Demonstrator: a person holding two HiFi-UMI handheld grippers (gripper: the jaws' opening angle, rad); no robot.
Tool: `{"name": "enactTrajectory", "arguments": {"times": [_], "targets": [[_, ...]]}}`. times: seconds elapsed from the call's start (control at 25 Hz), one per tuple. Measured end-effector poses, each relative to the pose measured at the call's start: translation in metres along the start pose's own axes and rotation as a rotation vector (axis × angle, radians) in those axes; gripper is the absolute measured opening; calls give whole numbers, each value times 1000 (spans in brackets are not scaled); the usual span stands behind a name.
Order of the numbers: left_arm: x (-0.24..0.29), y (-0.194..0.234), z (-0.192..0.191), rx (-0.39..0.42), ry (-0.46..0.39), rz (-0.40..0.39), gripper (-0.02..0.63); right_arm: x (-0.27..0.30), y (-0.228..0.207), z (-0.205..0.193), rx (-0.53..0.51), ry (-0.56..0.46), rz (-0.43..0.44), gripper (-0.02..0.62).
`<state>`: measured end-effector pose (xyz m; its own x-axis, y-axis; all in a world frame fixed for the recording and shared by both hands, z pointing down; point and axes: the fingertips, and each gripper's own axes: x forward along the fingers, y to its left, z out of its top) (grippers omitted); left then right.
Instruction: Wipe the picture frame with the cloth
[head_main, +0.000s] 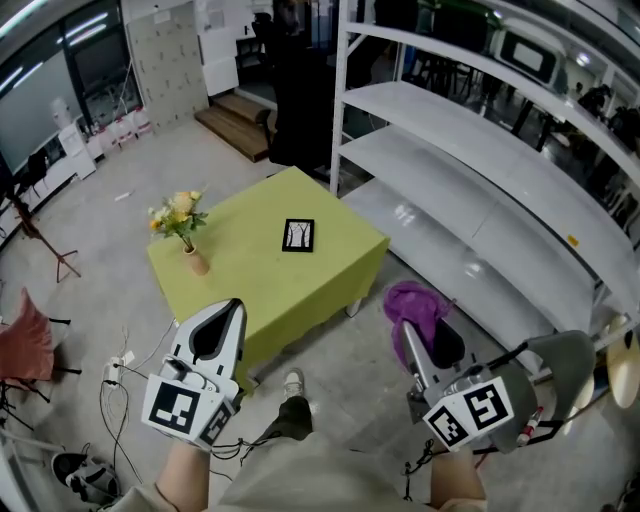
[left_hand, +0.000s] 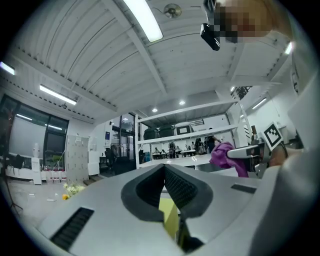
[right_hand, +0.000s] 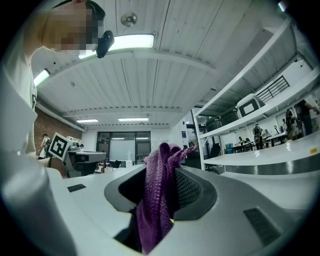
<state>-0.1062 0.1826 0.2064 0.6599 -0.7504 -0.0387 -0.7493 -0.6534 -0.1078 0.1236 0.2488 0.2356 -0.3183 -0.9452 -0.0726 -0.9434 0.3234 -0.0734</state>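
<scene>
Head view looks steeply down on a white shelving rack (head_main: 480, 150) at the right and, beside it, a worktop (head_main: 250, 290) draped in yellow-green. Both grippers hang over the floor, short of the worktop. The left gripper (head_main: 232, 310) has its jaws brought together at the tips with nothing between them. The right gripper (head_main: 422, 340) has its jaws clamped on a purple cloth (head_main: 415, 300), which bunches above the tips and hangs down between them. A small vase of flowers (head_main: 183, 228) stands near the worktop's left edge. The black picture frame (head_main: 298, 235) lies flat near the worktop's middle, well apart from both grippers.
</scene>
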Motion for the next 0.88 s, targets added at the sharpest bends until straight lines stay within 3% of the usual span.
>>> {"name": "enactTrajectory", "arguments": {"times": [0.44,0.88], "targets": [[90,78,-22,-26,67,-26,8,114,-27,-16,25,83,4,150],[204,169,-94,-70,196,-89,8,269,-63,-66,64,218,5,150]]}}
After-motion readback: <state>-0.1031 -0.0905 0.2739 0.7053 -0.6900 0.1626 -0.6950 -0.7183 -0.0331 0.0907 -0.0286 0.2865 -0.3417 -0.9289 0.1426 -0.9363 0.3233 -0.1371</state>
